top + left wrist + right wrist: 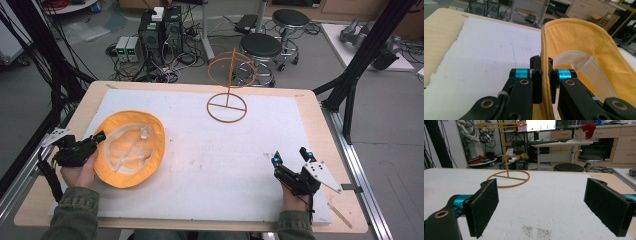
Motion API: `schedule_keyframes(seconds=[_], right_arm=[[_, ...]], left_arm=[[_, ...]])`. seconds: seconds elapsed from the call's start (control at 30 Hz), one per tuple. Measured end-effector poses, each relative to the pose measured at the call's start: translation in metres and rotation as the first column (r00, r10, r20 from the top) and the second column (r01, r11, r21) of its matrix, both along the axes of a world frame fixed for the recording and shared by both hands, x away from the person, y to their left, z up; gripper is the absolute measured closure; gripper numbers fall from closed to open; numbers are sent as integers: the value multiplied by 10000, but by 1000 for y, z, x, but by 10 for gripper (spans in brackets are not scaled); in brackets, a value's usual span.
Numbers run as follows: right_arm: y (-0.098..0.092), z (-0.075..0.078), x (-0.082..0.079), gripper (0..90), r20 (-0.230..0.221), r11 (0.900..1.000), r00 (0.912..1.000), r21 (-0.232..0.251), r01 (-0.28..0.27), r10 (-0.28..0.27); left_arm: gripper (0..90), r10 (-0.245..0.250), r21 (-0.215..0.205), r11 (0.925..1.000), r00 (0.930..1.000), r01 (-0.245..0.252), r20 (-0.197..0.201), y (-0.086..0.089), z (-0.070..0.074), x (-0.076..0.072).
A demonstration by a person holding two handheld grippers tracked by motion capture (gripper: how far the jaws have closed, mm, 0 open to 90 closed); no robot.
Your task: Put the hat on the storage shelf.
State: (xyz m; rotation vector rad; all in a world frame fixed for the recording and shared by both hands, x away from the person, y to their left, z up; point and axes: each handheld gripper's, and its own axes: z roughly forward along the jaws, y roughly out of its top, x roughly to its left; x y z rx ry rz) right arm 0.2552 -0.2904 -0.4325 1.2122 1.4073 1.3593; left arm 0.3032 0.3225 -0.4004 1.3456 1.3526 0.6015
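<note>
We are looking at a yellow cloth hat lying crown-down, its open side up, on the left part of the white mat that is covering the surface; the left tool is clenching the hat's brim at its left edge, and in the left gripper view the jaws are pressing the brim flat between them, so the cloth is standing up on edge there; we are judging the hat as light and soft, likely to sag and fold away from the pinch when lifted, not fragile, and grippy enough that it should not slide out of the pads; the stitched rim looks like the firmest place to be holding, and a second hold on the opposite side of the brim would probably be keeping the opening spread; the right tool is resting near the right front of the mat, well apart from the hat, with its jaws standing wide and nothing between them, as the right gripper view is showing with both pads apart over bare mat; the yellow wire stand is standing upright near the far edge, its round base on the mat and its ring top above; between hat and stand the mat is lying bare, giving room for carrying; the hat's near rim is lying close to the left edge of the mat.
</note>
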Motion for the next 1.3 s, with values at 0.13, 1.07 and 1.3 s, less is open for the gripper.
schedule_keyframes(seconds=[0.13, 1.07, 1.3], right_arm=[[-1, -1, 1, 113, -58, 10000, 10000, 34, -10, 10], [-4, -2, 6, 114, -85, 9998, 10000, 197, -37, 39], [-5, -2, 7, 113, -36, 9998, 10000, 202, 82, -81]], left_arm=[[872, 114, -399, 9991, 9997, -105, 229, 1, 2, 1], [873, 405, 1318, 9885, 9698, -740, 2405, -54, 72, 31], [873, 352, 1541, 9845, 9553, -836, 2935, -66, 85, 45]])
